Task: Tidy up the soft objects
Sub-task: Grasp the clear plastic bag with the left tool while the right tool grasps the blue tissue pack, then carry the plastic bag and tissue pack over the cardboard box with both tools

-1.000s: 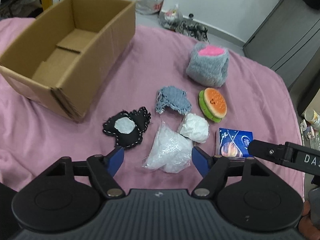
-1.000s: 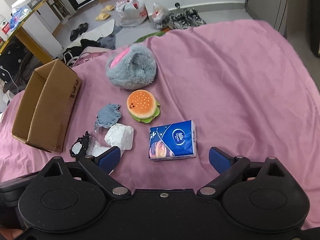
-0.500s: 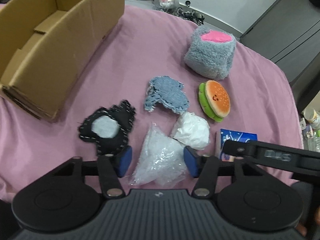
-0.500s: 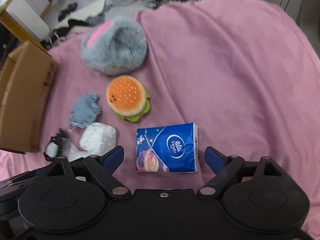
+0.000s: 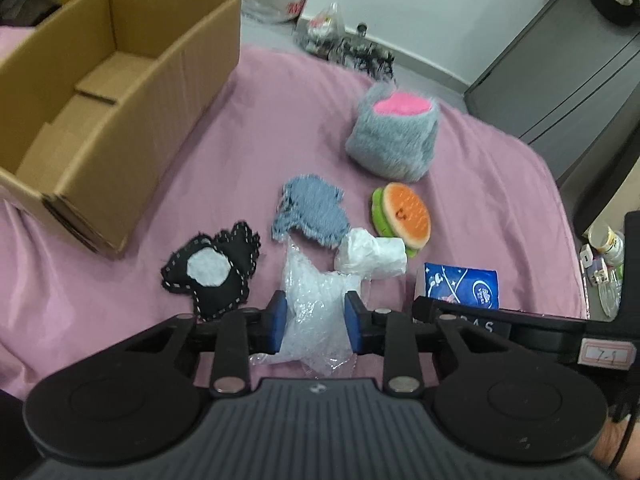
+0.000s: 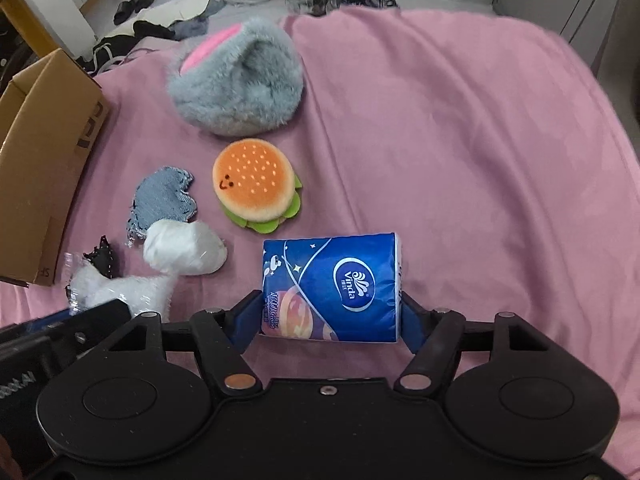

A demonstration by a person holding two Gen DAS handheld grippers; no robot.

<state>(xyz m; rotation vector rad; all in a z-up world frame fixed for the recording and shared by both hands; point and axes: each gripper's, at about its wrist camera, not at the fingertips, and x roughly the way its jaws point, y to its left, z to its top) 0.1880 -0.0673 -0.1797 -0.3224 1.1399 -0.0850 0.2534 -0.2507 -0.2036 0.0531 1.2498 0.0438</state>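
From the left wrist view we see our left tongs [image 5: 315,322] pinching the clear crinkled plastic bag [image 5: 316,312], both blue pads pressed against its sides as it lies on the pink bedsheet [image 5: 280,112]. Just left of it lies the black felt patch [image 5: 212,272] with a white centre; ahead lie the denim scrap [image 5: 312,210] and the white wrapped bundle [image 5: 372,256], which touches the burger plush [image 5: 402,216]. The grey furry plush [image 5: 392,132] with a pink top sits farther off. The open cardboard box [image 5: 100,100] stands at the far left.

From the right wrist view, our right tongs [image 6: 330,314] pinch the blue tissue pack [image 6: 332,286], a pad pressed against each end, near the bed's front. The burger plush [image 6: 256,184] lies just beyond it, the grey furry plush [image 6: 240,84] behind that, and the cardboard box [image 6: 44,168] at the left edge.
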